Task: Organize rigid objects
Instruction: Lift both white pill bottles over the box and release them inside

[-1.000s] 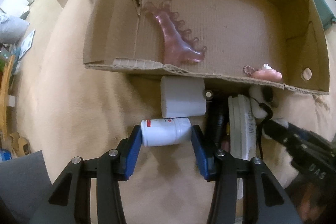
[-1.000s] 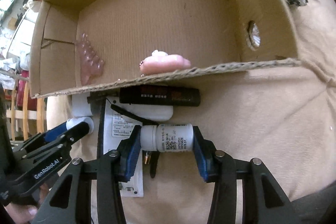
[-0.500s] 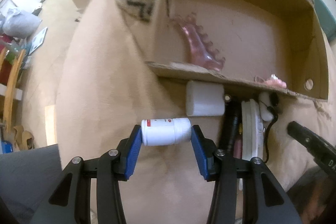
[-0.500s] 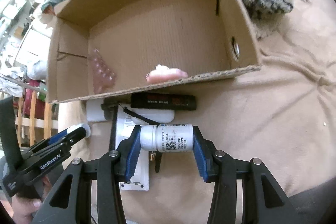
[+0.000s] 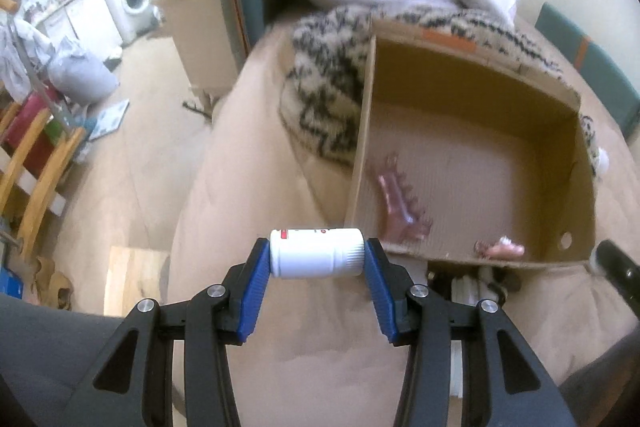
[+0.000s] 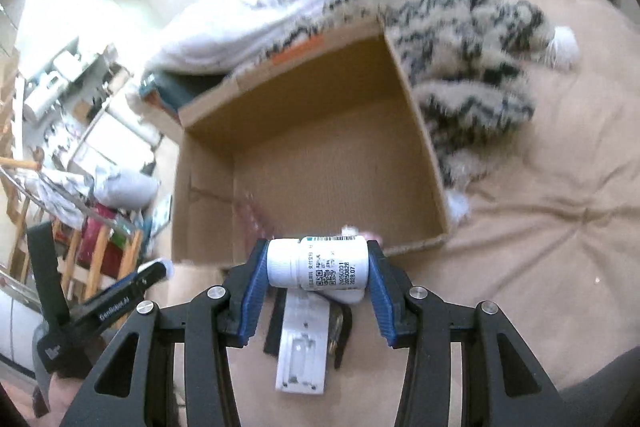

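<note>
Right wrist only: printed-label bottle (image 6: 318, 263) in right claw (image 6: 318, 269); left claw (image 5: 317, 259) w/ plain bottle (image 5: 316, 253).

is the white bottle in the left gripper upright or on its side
On its side: the white bottle lies crosswise between the left gripper's blue pads, cap end toward the right pad, held above the beige cover.

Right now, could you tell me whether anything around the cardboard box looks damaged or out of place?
The cardboard box has ragged, torn top edges, most plainly along its near wall. Several items still lie outside it, against that wall, including a white plastic piece. Nothing is spilled.
</note>
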A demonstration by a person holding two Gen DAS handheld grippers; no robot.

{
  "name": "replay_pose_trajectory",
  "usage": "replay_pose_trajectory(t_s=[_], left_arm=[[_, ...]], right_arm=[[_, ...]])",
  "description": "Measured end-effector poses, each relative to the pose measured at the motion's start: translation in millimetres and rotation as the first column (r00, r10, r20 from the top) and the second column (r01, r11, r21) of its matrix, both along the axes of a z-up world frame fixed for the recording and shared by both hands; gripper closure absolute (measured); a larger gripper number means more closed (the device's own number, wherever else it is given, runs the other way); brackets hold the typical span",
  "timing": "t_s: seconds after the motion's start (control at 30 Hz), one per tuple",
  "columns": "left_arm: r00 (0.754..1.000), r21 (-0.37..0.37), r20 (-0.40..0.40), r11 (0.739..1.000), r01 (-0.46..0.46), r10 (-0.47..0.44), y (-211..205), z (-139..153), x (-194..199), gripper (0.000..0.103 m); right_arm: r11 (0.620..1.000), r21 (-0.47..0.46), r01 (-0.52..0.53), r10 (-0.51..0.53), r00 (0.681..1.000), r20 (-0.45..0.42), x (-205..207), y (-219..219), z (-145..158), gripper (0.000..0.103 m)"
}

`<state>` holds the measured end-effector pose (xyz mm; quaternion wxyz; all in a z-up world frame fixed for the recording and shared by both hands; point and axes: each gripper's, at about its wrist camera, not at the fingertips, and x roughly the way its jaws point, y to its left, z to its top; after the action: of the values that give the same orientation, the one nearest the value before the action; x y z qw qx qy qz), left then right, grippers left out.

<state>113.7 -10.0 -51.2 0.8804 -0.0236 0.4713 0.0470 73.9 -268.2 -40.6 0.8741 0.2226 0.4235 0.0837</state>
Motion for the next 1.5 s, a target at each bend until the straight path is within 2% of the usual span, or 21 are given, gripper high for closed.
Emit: replay_pose_trajectory(t_s=[0.17,0.3,0.5,0.7,0.87,1.0,1.1,1.2,1.3,1.5], left_arm=[[0.997,-0.039,0.067,0.999,0.031,-0.029,5.3,23.9,-3.8,0.06],[0.993,-0.041,0.1,0.997,0.07,-0.066,-5.7,41.5,2.4,0.06],[0.987,-0.02,0.105,0.992,0.126,-0.123,-21.3,54.8,21.8,0.06],[0.982,-0.007,0.068,0.984,0.177,-0.177,-37.8,51.6,53.3,0.06],[0.973,0.023,0.043,0.974,0.227,-0.228,-56.8,34.4,75.6,0.06],[0.972,0.007,-0.01,0.972,0.234,-0.234,-61.8,7.8,86.5,0.06],[0.963,0.002,-0.037,0.963,0.268,-0.268,-67.0,-10.4,90.5,0.06],[0.961,0.02,-0.038,0.961,0.276,-0.275,-68.8,-18.9,92.8,0.06],[0.962,0.009,-0.053,0.963,0.269,-0.268,-67.2,-23.6,94.2,0.06],[0.956,0.038,-0.083,0.958,0.285,-0.282,-72.5,-32.3,95.7,0.06]], right_arm=[[1.0,-0.014,-0.004,0.005,0.997,0.078,-0.2,0.1,18.5,0.054],[0.999,-0.042,-0.019,0.023,0.995,0.098,10.8,3.7,25.3,0.054],[0.996,-0.076,-0.039,0.047,0.994,0.101,34.1,4.5,27.8,0.054],[0.994,-0.099,-0.047,0.057,0.994,0.095,59.6,4.9,23.7,0.054],[0.992,-0.11,-0.067,0.072,0.997,0.038,81.5,10.7,6.5,0.054],[0.984,-0.148,-0.1,0.099,0.995,-0.014,91.5,23.4,-11.4,0.054],[0.976,-0.171,-0.139,0.129,0.99,-0.064,95.1,34.9,-24.7,0.054],[0.959,-0.223,-0.177,0.156,0.982,-0.105,96.9,45.1,-35.8,0.054],[0.945,-0.26,-0.2,0.163,0.974,-0.156,99.3,50.4,-48.7,0.054],[0.951,-0.254,-0.179,0.12,0.965,-0.232,102.8,41.7,-64.7,0.054]])
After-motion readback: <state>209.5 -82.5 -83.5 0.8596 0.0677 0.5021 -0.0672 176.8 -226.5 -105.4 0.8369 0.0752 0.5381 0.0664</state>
